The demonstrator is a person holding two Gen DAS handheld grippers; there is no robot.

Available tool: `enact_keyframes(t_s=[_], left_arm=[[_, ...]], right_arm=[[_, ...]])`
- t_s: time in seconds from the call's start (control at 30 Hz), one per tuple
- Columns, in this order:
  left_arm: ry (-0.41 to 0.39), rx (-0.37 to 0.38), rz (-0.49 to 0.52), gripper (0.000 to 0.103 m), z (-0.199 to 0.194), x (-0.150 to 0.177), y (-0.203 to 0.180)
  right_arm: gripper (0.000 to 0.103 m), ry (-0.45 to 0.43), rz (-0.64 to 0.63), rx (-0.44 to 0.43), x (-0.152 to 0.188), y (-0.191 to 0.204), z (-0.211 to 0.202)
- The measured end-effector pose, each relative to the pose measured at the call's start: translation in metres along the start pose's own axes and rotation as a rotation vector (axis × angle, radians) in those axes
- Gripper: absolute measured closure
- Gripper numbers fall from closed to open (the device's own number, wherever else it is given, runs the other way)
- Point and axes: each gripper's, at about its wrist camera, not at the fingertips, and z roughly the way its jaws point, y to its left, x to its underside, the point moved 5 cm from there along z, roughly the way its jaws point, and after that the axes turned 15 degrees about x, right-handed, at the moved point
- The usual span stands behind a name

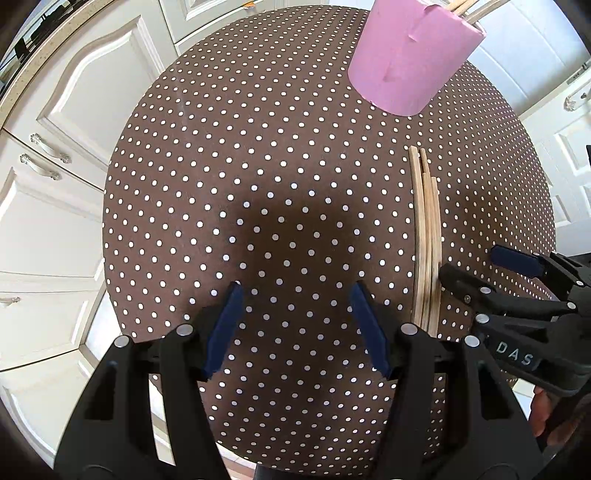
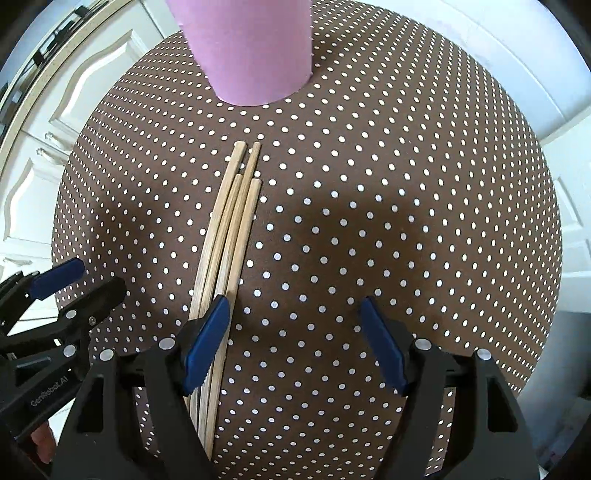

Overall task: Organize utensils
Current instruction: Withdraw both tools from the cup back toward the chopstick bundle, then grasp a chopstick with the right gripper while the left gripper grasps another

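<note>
Several wooden chopsticks (image 2: pixel 229 236) lie side by side on the brown polka-dot table (image 2: pixel 369 221), pointing at a pink cup (image 2: pixel 255 48). The cup (image 1: pixel 410 62) holds more chopsticks (image 1: pixel 461 7), seen in the left wrist view. My right gripper (image 2: pixel 295 306) is open and low over the table, its left finger (image 2: pixel 207 339) over the chopsticks' near ends. My left gripper (image 1: pixel 295 291) is open and empty, to the left of the chopsticks (image 1: pixel 428 243). The right gripper (image 1: pixel 476 266) also shows at the right edge of that view.
White cabinet doors and drawers (image 1: pixel 55 147) surround the round table on the left and behind. A countertop edge (image 1: pixel 33 62) runs at the upper left. The left gripper (image 2: pixel 70 284) shows at the left edge of the right wrist view.
</note>
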Motion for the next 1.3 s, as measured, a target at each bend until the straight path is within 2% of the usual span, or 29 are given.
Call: enact_keyframes(t_s=[0.1, 0.2, 0.23, 0.3, 0.37, 0.4, 0.53, 0.7, 1.0, 1.23, 1.3], left_arm=[[-0.001, 0.001, -0.005, 0.042, 0.003, 0.001, -0.001], [0.002, -0.004, -0.006, 0.042, 0.004, 0.002, -0.002], [0.002, -0.005, -0.006, 0.042, 0.005, 0.002, -0.002], [-0.002, -0.005, -0.009, 0.042, 0.003, 0.002, -0.003], [-0.005, -0.002, -0.013, 0.042, 0.003, 0.002, -0.004], [-0.005, 0.000, -0.013, 0.042, 0.003, 0.002, -0.004], [-0.003, 0.016, -0.005, 0.042, 0.004, 0.001, -0.011], [0.011, 0.031, 0.031, 0.042, 0.010, -0.003, -0.028], [0.050, 0.021, 0.106, 0.040, 0.024, -0.009, -0.056], [0.092, 0.016, 0.083, 0.039, 0.042, -0.016, -0.064], [0.095, 0.009, 0.072, 0.034, 0.047, -0.026, -0.065]], right_arm=[[0.035, 0.001, -0.011, 0.000, -0.002, 0.006, 0.001], [0.035, -0.018, -0.062, 0.055, -0.004, 0.016, 0.000], [0.040, -0.026, -0.070, 0.057, -0.004, 0.019, -0.002], [0.054, -0.038, -0.084, 0.041, -0.003, 0.023, -0.006], [0.087, -0.059, -0.104, 0.032, -0.003, 0.026, -0.010], [0.092, -0.061, -0.108, 0.025, -0.003, 0.026, -0.010], [0.098, -0.060, -0.080, -0.023, 0.000, 0.020, -0.009], [0.099, -0.041, -0.035, -0.085, 0.002, 0.003, -0.006], [0.099, -0.014, 0.021, -0.092, 0.000, -0.028, -0.005], [0.098, -0.006, 0.042, -0.114, 0.000, -0.048, -0.007], [0.098, -0.005, 0.049, -0.117, 0.000, -0.051, -0.007]])
